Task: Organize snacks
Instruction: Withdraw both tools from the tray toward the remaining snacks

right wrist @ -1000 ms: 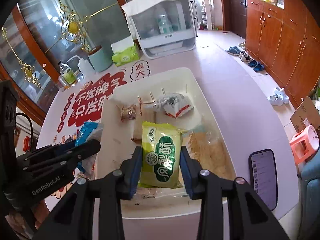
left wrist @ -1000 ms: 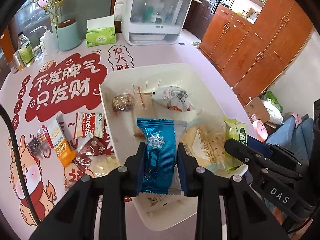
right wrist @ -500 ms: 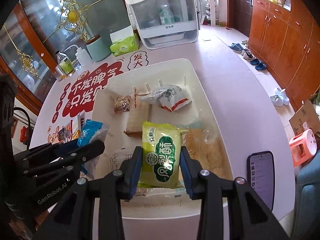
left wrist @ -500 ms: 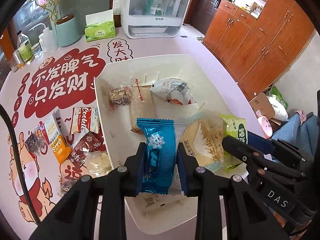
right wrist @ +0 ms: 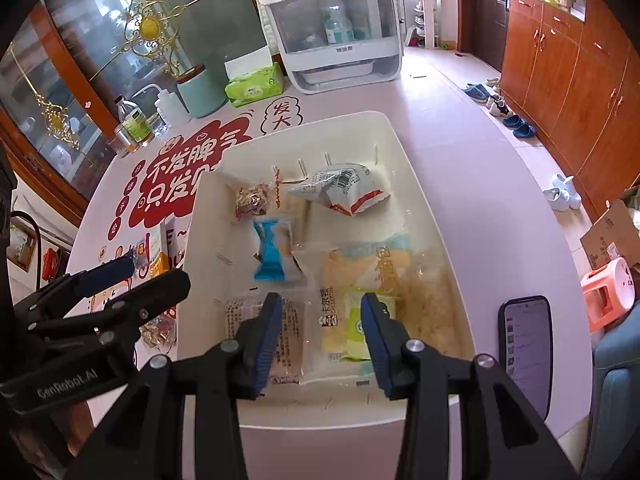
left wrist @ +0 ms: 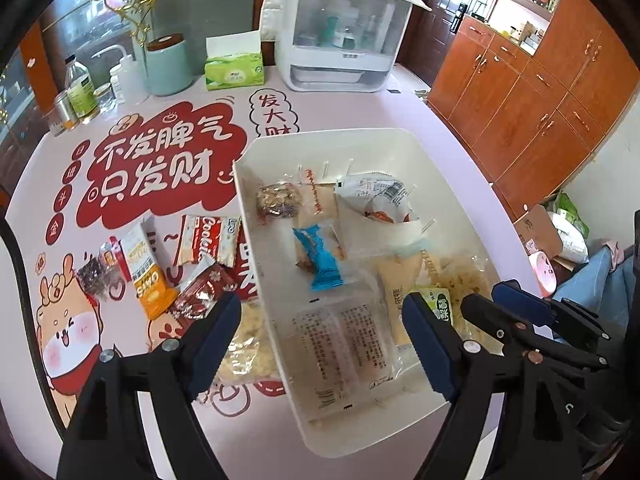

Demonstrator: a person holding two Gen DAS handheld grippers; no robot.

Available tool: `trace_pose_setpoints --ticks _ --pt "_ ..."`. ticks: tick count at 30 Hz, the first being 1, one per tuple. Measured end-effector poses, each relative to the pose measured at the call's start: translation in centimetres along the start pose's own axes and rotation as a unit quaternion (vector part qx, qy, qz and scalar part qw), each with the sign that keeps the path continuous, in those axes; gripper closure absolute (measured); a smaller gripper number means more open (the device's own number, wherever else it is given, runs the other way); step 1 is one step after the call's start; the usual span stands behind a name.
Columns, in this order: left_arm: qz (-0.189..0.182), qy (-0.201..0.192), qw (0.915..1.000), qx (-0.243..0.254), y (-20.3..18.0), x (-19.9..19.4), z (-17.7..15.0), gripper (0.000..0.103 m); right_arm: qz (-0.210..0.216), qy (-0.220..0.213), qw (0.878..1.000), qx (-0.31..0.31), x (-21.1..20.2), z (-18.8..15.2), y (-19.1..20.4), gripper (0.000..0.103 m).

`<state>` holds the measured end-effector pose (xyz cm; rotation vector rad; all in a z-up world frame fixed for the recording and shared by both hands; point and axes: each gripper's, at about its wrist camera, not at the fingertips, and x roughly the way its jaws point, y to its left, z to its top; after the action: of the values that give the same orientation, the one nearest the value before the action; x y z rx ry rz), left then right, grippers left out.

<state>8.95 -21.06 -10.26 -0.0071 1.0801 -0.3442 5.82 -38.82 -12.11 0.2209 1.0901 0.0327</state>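
A white bin [left wrist: 404, 136] [right wrist: 384, 120] on the pink table holds several snack packets. A blue packet [left wrist: 320, 260] [right wrist: 270, 252] lies in its middle. A green packet [right wrist: 358, 328] [left wrist: 438, 306] lies at its near side on a yellow packet [right wrist: 360, 276]. My left gripper [left wrist: 322, 332] is open and empty above the bin's near left wall. My right gripper [right wrist: 320, 332] is open and empty above the bin's near end. More snacks lie on the table left of the bin: an orange packet [left wrist: 146, 268], a red Cookie packet [left wrist: 204, 240] and a dark red packet [left wrist: 200, 292].
A white cabinet box [left wrist: 340, 32], a green tissue box [left wrist: 234, 68], a teal canister [left wrist: 168, 64] and bottles [left wrist: 80, 88] stand at the table's far side. A phone [right wrist: 524, 348] lies right of the bin. Wooden cupboards [left wrist: 540, 92] stand to the right.
Both grippers have opened. The blue packet dropped from the left gripper into the bin, and the green packet dropped from the right gripper into the bin's near side.
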Motion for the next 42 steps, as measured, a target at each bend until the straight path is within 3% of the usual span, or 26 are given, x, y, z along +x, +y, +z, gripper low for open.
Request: trace_pose_setpoints --ticks 13,22,33,42 --pt "0.019 -0.030 0.9993 0.012 2.4 -4.2 -1.5 0.021 0.018 -0.017 1.000 -0.010 -1.8 -1.3 2.0 0.062" --pt "0.039 -0.045 0.9977 0.032 4.7 -7.0 -3.1 0.021 0.039 -0.024 0.999 -0.020 -2.5 -2.1 5.5 0.062" --pt "0.055 -0.061 0.9967 0.002 10.9 -10.7 -4.5 0.021 0.053 -0.027 0.997 -0.050 -2.8 -3.0 11.2 0.062" --pt "0.090 -0.088 0.9918 -0.022 17.6 -14.1 -4.5 0.021 0.054 -0.039 0.996 -0.066 -3.3 -2.9 15.4 0.062"
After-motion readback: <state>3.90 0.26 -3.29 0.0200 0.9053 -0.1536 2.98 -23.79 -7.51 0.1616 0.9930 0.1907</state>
